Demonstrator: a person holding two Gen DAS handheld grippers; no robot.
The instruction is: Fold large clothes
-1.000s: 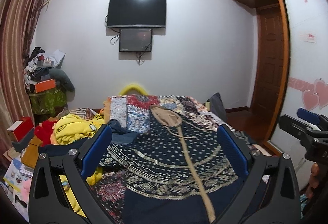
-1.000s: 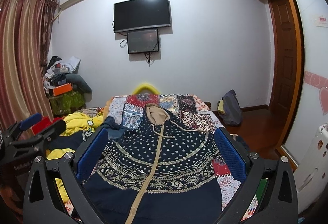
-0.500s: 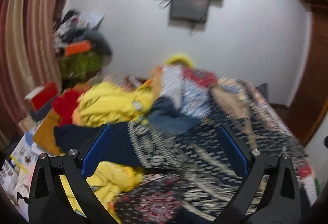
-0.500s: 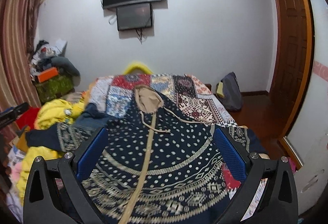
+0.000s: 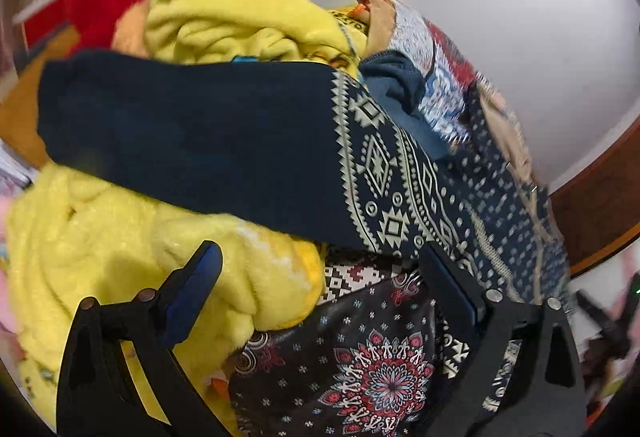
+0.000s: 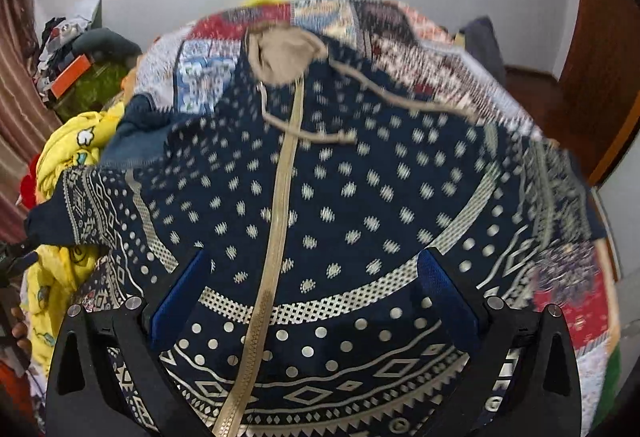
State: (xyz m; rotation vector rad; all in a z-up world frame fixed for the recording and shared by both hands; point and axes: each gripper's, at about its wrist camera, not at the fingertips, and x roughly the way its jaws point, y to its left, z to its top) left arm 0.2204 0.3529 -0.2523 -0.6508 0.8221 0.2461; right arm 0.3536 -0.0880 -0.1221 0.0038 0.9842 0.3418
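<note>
— Any writing you can read?
— None; the black marks on the yellow fleece (image 5: pixel 224 17) are too blurred.
— Where's the navy patterned hoodie (image 6: pixel 340 197)?
— Spread front-up on the patchwork bedspread (image 6: pixel 568 301), one sleeve (image 5: pixel 192 141) draped over that yellow pile.
— The claws?
— Left gripper (image 5: pixel 320 269) and right gripper (image 6: pixel 312 269) both released, jaws wide, holding nothing.

Patchwork-covered bed (image 6: pixel 400 25), navy patterned hoodie (image 6: pixel 340 197) spread flat, yellow blanket (image 5: pixel 120 237), perhaps
</note>
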